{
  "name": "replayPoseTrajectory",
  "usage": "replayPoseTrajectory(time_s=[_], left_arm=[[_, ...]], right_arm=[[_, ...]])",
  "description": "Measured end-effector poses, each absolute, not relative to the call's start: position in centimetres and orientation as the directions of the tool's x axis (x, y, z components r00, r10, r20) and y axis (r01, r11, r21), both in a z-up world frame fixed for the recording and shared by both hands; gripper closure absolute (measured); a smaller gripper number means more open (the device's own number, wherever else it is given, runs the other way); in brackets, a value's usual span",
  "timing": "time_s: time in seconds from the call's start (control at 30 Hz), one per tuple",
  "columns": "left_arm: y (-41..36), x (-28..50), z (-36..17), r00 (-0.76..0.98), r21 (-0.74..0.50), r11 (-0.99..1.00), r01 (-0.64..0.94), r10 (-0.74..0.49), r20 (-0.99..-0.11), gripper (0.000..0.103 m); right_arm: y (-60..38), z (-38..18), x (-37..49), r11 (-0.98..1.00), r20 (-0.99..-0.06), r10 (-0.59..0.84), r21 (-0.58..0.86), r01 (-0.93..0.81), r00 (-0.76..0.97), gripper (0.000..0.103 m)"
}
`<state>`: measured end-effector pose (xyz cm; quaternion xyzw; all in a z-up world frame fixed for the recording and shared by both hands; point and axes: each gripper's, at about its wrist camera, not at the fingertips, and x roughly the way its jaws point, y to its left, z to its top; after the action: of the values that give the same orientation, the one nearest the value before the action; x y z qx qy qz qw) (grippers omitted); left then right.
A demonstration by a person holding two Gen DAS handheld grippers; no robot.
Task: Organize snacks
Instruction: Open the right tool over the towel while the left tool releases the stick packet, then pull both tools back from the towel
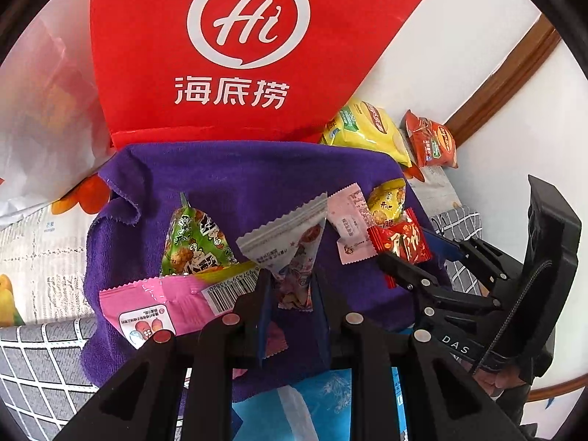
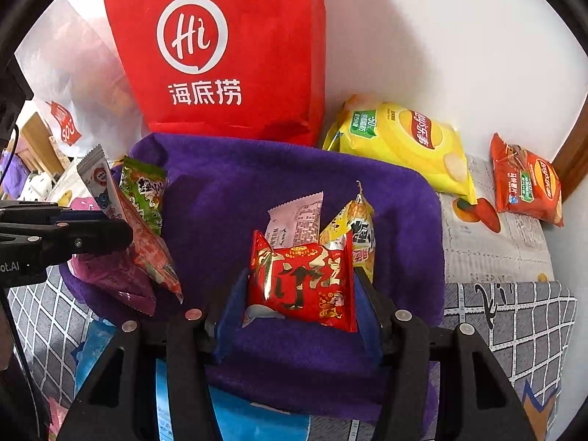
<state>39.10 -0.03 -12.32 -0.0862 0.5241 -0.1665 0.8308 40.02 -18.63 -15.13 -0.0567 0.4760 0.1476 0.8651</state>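
A purple towel (image 1: 228, 180) (image 2: 250, 183) lies in front of a red Hi bag (image 1: 235, 47) (image 2: 228, 55). My left gripper (image 1: 292, 290) is shut on a grey-white snack packet (image 1: 290, 242), seen in the right wrist view (image 2: 110, 198) held up off the towel. My right gripper (image 2: 299, 294) is shut on a red snack packet (image 2: 301, 279) (image 1: 400, 242). A green packet (image 1: 191, 242) (image 2: 145, 187), a pink packet (image 1: 154, 308), a pale pink packet (image 2: 297, 217) (image 1: 349, 224) and a yellow packet (image 2: 354, 228) (image 1: 386, 198) lie on the towel.
A yellow chip bag (image 2: 404, 143) (image 1: 367, 128) and an orange-red chip bag (image 2: 525, 180) (image 1: 430, 139) lie at the back right by the white wall. A white plastic bag (image 1: 40, 117) stands left of the red bag. A blue pack (image 2: 250, 419) lies under the towel's near edge.
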Motion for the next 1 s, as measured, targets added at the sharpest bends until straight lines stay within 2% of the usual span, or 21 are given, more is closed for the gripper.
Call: replayPoseTrajectory(time_s=[0.4,0.47,0.53,0.6,0.9,1.0], left_arm=[[0.9,39.3,-12.3,0.388,-0.340,0.925,0.171,-0.380,-0.840,0.081],[1.0,39.3,-12.1,0.385,-0.345,0.924,0.167,-0.383,-0.840,0.073],[1.1,39.1,-11.6,0.391,-0.338,0.926,0.166,-0.377,-0.840,0.054],[1.0,38.9,-11.0,0.409,-0.314,0.933,0.177,-0.360,-0.839,0.049],[0.8,38.2,-9.4,0.430,-0.293,0.941,0.170,-0.338,-0.837,0.045],[0.7,37.6,-8.7,0.442,-0.294,0.938,0.183,-0.346,-0.828,0.045]], right_arm=[[-18.4,-13.6,39.2,0.948,-0.816,0.211,0.036,-0.317,0.538,0.039],[-18.4,-13.2,39.1,0.948,-0.812,0.218,0.043,-0.316,0.542,0.039],[-18.4,-13.0,38.9,0.947,-0.809,0.219,0.042,-0.317,0.545,0.039],[-18.4,-12.7,38.9,0.947,-0.807,0.211,0.031,-0.318,0.551,0.039],[-19.4,-10.7,38.1,0.966,-0.791,0.190,0.044,-0.255,0.582,0.039],[-19.6,-10.2,37.5,0.971,-0.796,0.165,0.026,-0.238,0.583,0.036]])
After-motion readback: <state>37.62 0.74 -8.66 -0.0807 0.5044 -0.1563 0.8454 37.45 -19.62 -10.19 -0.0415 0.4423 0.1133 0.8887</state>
